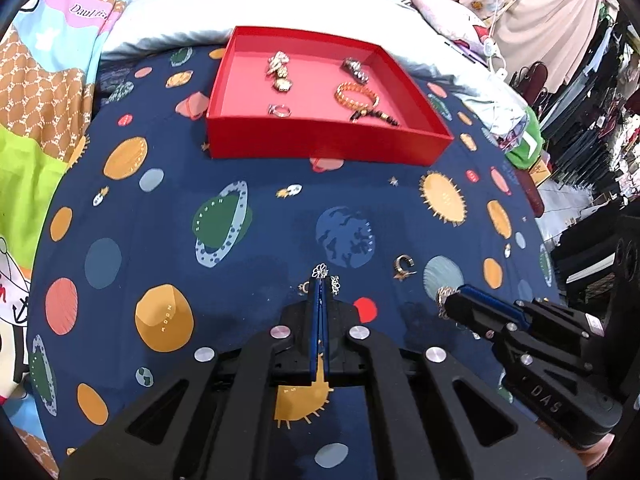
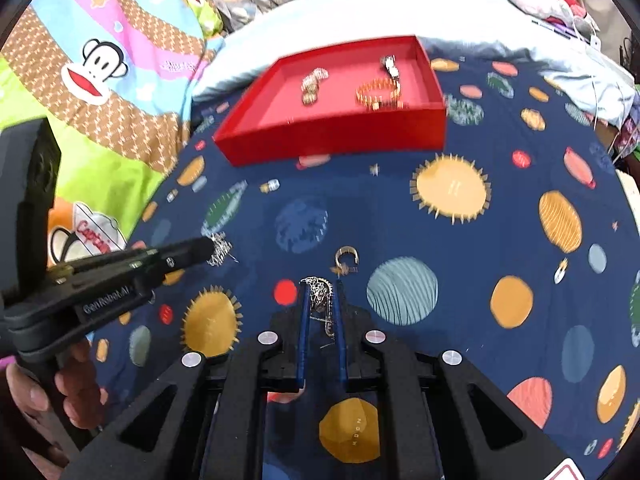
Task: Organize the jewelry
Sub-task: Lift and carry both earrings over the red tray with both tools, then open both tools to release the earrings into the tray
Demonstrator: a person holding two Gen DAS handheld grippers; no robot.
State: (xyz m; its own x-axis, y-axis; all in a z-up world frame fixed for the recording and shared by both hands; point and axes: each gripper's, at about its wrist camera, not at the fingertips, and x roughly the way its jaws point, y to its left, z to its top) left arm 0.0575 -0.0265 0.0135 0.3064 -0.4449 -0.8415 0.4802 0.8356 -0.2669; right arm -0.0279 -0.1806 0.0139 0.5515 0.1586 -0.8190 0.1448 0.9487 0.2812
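My left gripper (image 1: 320, 280) is pressed nearly closed on a silver flower earring (image 1: 321, 271), pinched at the tips so it rides clear of the bed (image 1: 248, 280). My right gripper (image 2: 320, 292) sits narrowly parted around a silver chain piece (image 2: 319, 294), which drapes down between the fingers; it appears gripped, though blur leaves this uncertain. The red box (image 1: 320, 142) lies well ahead, open-topped, already holding bracelets and rings. A gold ear cuff (image 1: 403, 265) remains loose on the bed, between the two grippers.
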